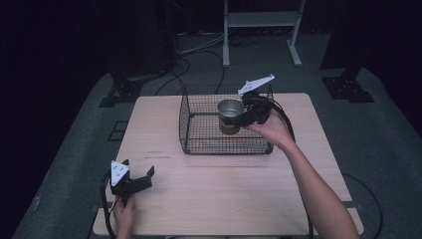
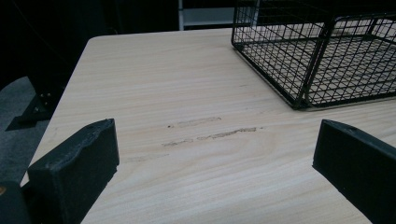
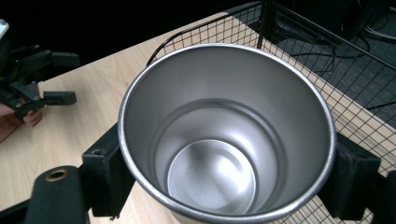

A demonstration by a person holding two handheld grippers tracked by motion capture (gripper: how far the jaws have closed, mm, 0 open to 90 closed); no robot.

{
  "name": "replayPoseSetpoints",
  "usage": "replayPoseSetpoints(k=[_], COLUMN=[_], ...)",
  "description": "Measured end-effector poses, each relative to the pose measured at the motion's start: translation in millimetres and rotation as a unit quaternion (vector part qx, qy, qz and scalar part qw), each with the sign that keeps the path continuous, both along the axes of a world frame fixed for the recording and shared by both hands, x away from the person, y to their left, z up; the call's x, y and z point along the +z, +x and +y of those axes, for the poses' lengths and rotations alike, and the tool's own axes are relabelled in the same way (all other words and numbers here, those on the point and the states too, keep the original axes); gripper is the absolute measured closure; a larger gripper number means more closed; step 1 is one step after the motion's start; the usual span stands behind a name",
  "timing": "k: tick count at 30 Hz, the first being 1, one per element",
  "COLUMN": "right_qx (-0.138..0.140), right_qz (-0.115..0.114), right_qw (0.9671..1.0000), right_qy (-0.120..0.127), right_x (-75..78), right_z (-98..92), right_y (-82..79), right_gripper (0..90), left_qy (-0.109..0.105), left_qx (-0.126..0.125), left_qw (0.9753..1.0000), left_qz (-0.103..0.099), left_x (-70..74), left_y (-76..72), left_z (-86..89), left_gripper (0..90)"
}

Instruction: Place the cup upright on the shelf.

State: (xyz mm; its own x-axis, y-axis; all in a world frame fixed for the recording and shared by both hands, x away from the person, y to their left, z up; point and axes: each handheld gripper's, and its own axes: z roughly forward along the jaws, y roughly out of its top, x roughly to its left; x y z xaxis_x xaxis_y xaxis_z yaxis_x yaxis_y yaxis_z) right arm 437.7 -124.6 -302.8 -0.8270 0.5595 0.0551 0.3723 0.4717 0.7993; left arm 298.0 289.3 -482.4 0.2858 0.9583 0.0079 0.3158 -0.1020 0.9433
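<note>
A stainless steel cup (image 1: 230, 108) (image 3: 224, 140) is held upright, open mouth up and empty, over the right part of a black wire basket (image 1: 224, 148) (image 3: 299, 28). My right gripper (image 1: 242, 118) (image 3: 227, 179) is shut on the cup, one jaw on each side of its wall. Whether the cup touches the basket floor is hidden. My left gripper (image 1: 138, 169) (image 2: 215, 172) hovers low over the table's front left corner, open with nothing between its jaws. It also shows far off in the right gripper view as the left gripper (image 3: 42, 79).
The basket (image 2: 299, 60) stands mid-table toward the back on a light wooden table (image 1: 209, 194). Faint scuff marks (image 2: 210, 133) lie ahead of the left gripper. Beyond the table, cables (image 1: 199, 50), a metal frame (image 1: 261, 20) and stand bases (image 1: 348, 87) sit on the floor.
</note>
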Motion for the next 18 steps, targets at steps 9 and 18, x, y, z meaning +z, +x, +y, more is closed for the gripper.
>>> replayPoseSetpoints(k=[9,18], right_qx=[-0.007,-0.014], right_qz=[0.006,0.011], right_qw=[1.0000,0.9998], right_qy=[-0.003,0.000], right_x=[1.7,2.9], right_z=[8.4,12.6], right_y=[16.7,30.2], right_gripper=[18.1,18.1], left_qy=[-0.002,-0.003], left_qx=[0.000,0.000], left_qw=[1.0000,1.0000], left_qz=[-0.001,-0.002], left_x=[-0.1,-0.2], left_y=[-0.1,-0.1], left_z=[-0.2,-0.5], left_gripper=[0.0,0.0])
